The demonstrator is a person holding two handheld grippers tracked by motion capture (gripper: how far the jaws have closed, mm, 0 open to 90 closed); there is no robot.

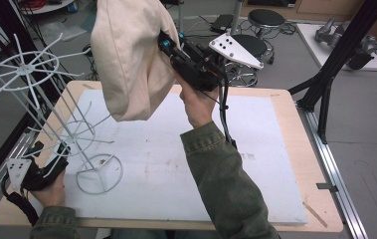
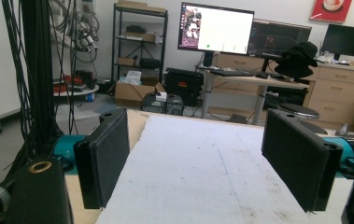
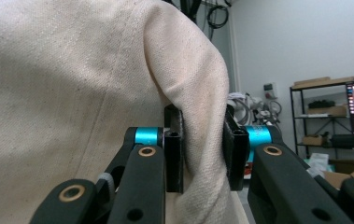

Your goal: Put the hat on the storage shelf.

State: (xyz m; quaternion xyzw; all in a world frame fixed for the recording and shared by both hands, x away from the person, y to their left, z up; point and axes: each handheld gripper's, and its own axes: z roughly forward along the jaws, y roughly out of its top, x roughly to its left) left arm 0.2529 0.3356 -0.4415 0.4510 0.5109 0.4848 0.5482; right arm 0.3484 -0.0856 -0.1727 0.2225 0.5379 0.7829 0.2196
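At the desk's (image 1: 285, 149) near left corner the left tool (image 1: 39, 169) rests low, its jaws standing wide apart with nothing between them, beside the foot of a white wire rack (image 1: 51, 114). The rack leans over the white mat (image 1: 176, 164), its ring base (image 1: 99, 173) lying on the mat and its spoked top wheel (image 1: 24, 69) reaching past the desk's left edge. Right of the rack, the cream cloth bag (image 1: 129, 57) hangs raised above the desk's far side. The right tool (image 1: 168, 47) pinches a fold of that bag tightly between its pads (image 3: 174, 154). Stools (image 1: 265, 19) stand on the floor beyond.
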